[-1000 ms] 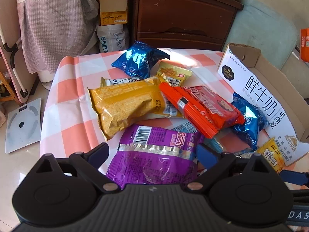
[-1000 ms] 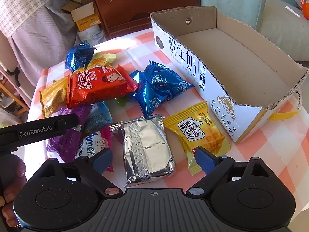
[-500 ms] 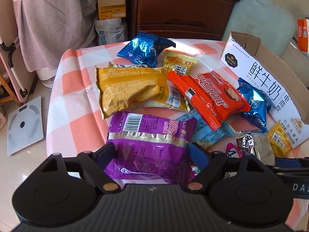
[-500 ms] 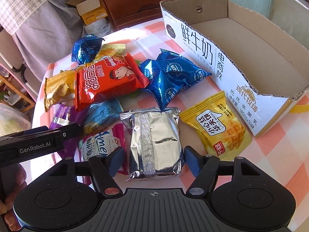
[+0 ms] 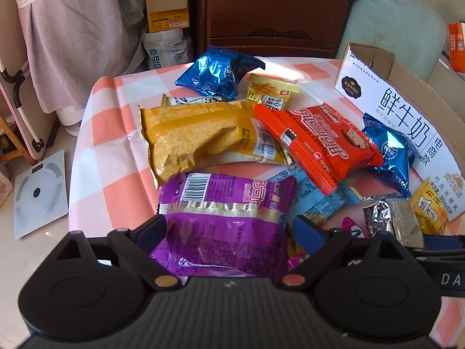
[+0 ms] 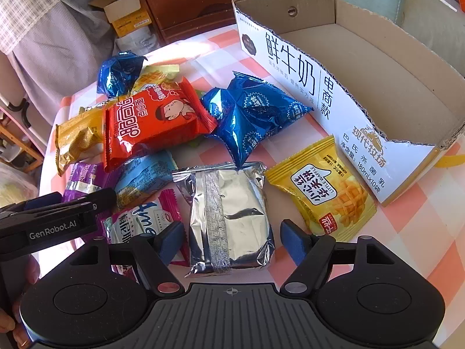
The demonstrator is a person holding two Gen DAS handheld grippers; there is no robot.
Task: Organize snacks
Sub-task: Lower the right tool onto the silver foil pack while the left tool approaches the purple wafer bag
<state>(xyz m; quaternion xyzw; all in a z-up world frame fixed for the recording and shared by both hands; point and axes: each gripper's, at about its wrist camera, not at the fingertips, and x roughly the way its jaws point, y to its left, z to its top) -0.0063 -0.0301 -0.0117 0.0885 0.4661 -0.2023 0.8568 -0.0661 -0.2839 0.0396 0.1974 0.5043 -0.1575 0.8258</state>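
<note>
Several snack packets lie heaped on a checked tablecloth (image 5: 116,133). A purple packet (image 5: 226,203) lies between the fingers of my left gripper (image 5: 229,229). Its jaws are opening, and the right pad stands clear of the wrapper. A silver foil packet (image 6: 232,212) lies between the fingers of my right gripper (image 6: 232,241). Those jaws are opening too, with a gap on each side. A red packet (image 6: 154,122), a blue packet (image 6: 252,116) and a yellow waffle packet (image 6: 322,189) lie around it. The cardboard milk box (image 6: 290,67) stands to the right with nothing in it.
A long orange-yellow packet (image 5: 197,136) and another blue packet (image 5: 218,72) lie farther back. Behind the table stand a dark wooden chest of drawers (image 5: 276,14) and a pale green chair (image 5: 392,23). A bathroom scale (image 5: 40,195) lies on the floor to the left.
Both grippers narrowed around their packets half a second ago and have since widened again. The purple and silver packets still lie flat on the cloth.
</note>
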